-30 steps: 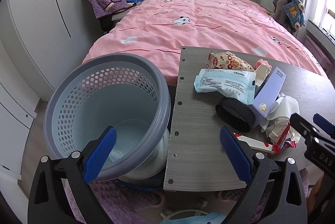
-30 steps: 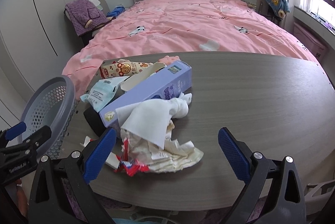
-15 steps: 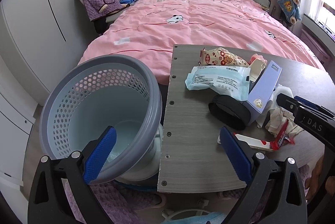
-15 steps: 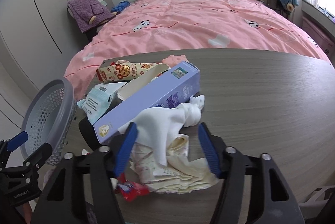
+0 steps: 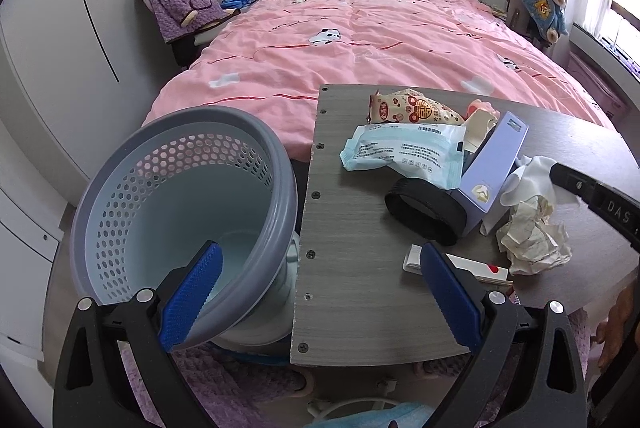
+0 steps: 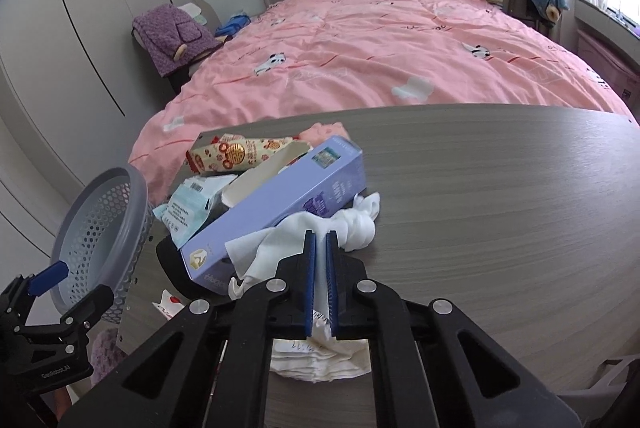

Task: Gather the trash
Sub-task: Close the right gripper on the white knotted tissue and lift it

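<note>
While our right gripper [image 6: 321,248] has its blue pads pinched together on the white tissue [image 6: 288,240], the crumpled paper [image 6: 320,364] lies directly under its jaws on the grey table [image 6: 500,208]. Just ahead and to the left of that gripper, the purple box [image 6: 280,204] leans over a black ring [image 5: 424,210], with the pale blue packet [image 5: 400,152] and the printed snack bag [image 6: 236,158] beyond it. Our left gripper [image 5: 320,296] hangs with its jaws wide apart and nothing between the pads; its left finger [image 5: 192,298] sits over the rim of the grey basket [image 5: 132,188], its right finger over the table's near corner, close to a small red-and-white wrapper [image 5: 480,268].
</note>
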`<state>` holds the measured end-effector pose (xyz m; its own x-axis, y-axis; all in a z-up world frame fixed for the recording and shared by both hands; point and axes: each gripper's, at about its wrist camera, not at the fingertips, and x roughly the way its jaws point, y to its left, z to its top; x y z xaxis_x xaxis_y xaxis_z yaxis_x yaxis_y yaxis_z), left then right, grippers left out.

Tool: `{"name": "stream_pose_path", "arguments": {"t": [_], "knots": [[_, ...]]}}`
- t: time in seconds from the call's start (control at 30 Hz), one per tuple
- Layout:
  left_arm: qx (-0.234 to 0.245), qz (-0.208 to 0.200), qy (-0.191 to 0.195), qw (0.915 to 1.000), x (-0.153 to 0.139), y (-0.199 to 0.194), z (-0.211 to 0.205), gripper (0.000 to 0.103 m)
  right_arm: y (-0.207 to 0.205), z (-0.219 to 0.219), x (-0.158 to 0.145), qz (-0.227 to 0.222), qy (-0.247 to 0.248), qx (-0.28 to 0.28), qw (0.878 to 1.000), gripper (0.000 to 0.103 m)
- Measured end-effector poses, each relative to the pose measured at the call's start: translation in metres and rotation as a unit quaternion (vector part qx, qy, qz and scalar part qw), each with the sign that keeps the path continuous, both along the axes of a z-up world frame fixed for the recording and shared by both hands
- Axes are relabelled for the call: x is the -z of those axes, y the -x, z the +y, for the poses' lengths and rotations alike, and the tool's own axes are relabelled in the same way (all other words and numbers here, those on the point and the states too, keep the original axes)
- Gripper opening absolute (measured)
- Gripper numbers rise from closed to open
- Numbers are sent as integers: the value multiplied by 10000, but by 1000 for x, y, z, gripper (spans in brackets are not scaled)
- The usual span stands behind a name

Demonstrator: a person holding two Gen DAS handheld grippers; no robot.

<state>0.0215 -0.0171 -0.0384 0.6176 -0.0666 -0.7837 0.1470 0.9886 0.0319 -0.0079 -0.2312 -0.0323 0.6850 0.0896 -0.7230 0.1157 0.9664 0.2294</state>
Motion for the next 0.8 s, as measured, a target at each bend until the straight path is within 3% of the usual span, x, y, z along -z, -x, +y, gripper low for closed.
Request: {"name": "stream_pose_path", "arguments": {"t": [0.4,0.8], "knots": [[107,39,-45,9999,-1,4,-5,95,9,-27,-22,-218,-56,236,9995,6],[71,82,-43,9999,1,3,-5,95,48,-9,7,208,-268,-53,9994,9]]}}
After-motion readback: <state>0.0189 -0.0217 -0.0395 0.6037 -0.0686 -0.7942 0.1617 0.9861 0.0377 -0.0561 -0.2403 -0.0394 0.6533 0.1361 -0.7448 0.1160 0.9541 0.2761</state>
